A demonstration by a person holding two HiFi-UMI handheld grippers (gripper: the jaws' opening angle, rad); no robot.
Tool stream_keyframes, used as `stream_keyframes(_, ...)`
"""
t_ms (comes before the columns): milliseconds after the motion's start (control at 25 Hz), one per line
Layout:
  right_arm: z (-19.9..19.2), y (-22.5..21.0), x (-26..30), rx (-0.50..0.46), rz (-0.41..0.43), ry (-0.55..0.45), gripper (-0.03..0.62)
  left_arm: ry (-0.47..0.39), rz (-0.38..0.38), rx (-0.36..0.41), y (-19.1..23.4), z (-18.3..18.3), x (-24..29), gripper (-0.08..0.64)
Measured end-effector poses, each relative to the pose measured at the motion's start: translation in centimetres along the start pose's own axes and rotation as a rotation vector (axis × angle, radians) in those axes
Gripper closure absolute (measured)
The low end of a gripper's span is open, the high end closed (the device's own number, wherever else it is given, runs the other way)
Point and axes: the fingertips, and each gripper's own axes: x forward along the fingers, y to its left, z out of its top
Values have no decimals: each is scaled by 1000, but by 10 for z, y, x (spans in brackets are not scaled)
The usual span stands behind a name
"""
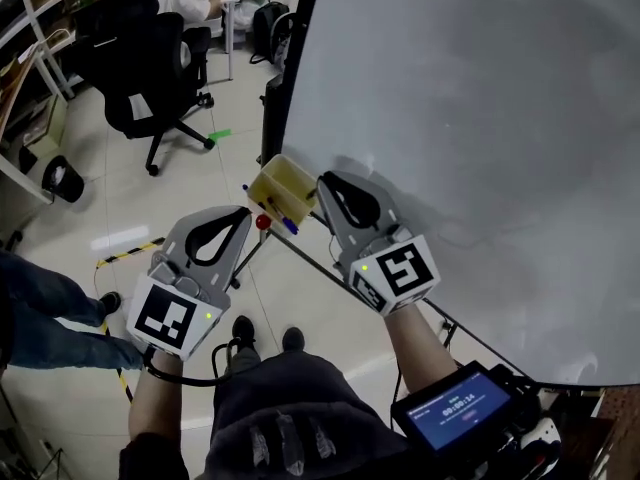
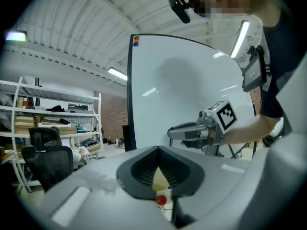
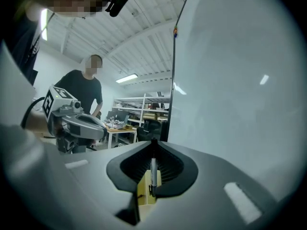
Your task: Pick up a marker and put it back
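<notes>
Looks like the put-back leg. Keep marker (image 3: 153,170) vertical and centre it over the open top of box (image 1: 283,190) before going down. Lower slowly with no sideways shove; light-looking box, perched by the lower edge of whiteboard (image 1: 480,118). Release only with the lower end inside the walls, then back straight out to avoid dragging it over with the pads. Hold left gripper (image 1: 245,213) off the box: jaws together, nothing between them, useful only for steadying if needed. Mind the red ball (image 1: 263,222) just under the box, unidentified. Got right gripper (image 1: 324,183) clamped on the marker, pinched along the body between the pads, just behind the tips, standing upright. Along those jaws: marker dead centre, box right behind and below it, near. From the head view: box between the two sets of tips, with the right tips just beside its right edge and the left tips just beside its lower-left corner. No clear sight of the marker itself from up there.
</notes>
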Motion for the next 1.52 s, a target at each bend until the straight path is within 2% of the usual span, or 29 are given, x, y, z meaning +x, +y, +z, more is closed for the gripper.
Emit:
stream_keyframes(200,-21,-6,16,13,-25,24,563,3,-44,-11,14,-8,15,554)
stream_keyframes(360,-54,-12,20,40,-47,83,563,22,-74,-15,14,-21,25,554)
stream_keyframes(840,-102,-1,27,51,-38,151,563,53,-78,-34,11,-28,28,554)
stream_keyframes(1280,-106,-4,24,52,-48,138,555,57,-75,-35,11,-32,30,554)
stream_keyframes(1520,-82,-5,11,47,-47,102,499,47,-85,-46,8,-26,29,554)
